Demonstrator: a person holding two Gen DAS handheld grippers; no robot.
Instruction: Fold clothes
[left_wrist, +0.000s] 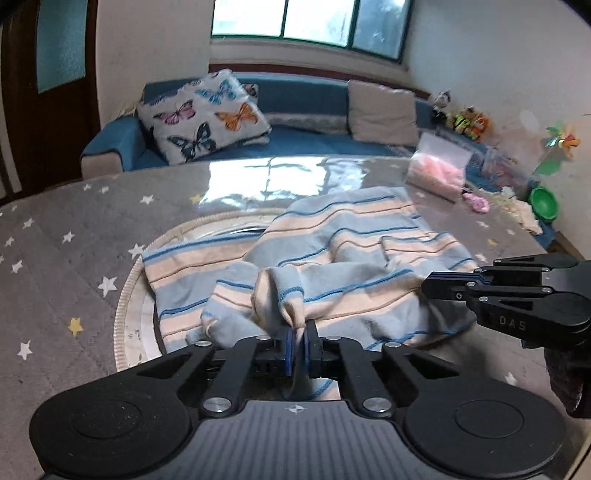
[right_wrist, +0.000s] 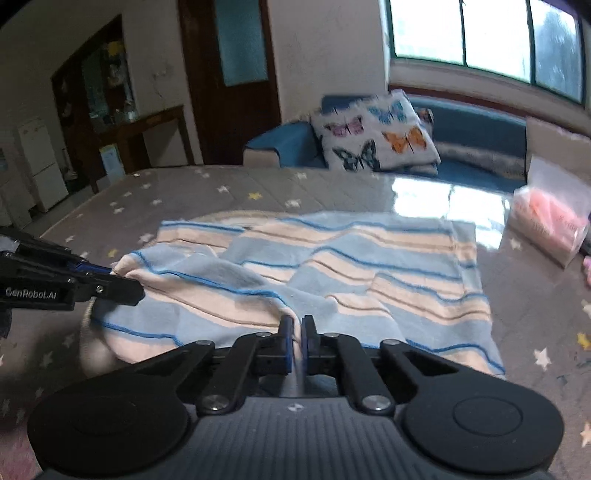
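Left wrist view: my left tool (left_wrist: 298, 334) is clenched on a bunched near edge of the striped garment (left_wrist: 332, 258), which sprawls ahead on the starred surface (left_wrist: 66, 236); my right tool (left_wrist: 428, 286) comes in from the right at the same hem. A clear bag (left_wrist: 439, 166) holds something pink.

Right wrist view: my right tool (right_wrist: 297, 326) pinches the near hem; the garment's stripes run crosswise, its bulk lying ahead.

The left gripper (left_wrist: 299, 334) and right gripper (right_wrist: 297, 332) are alike: matte black linkage arms with silver screws, blue pads on the fingers (left_wrist: 289, 345), two round black discs behind them and a ribbed grey housing between. White lettering marks their sides.
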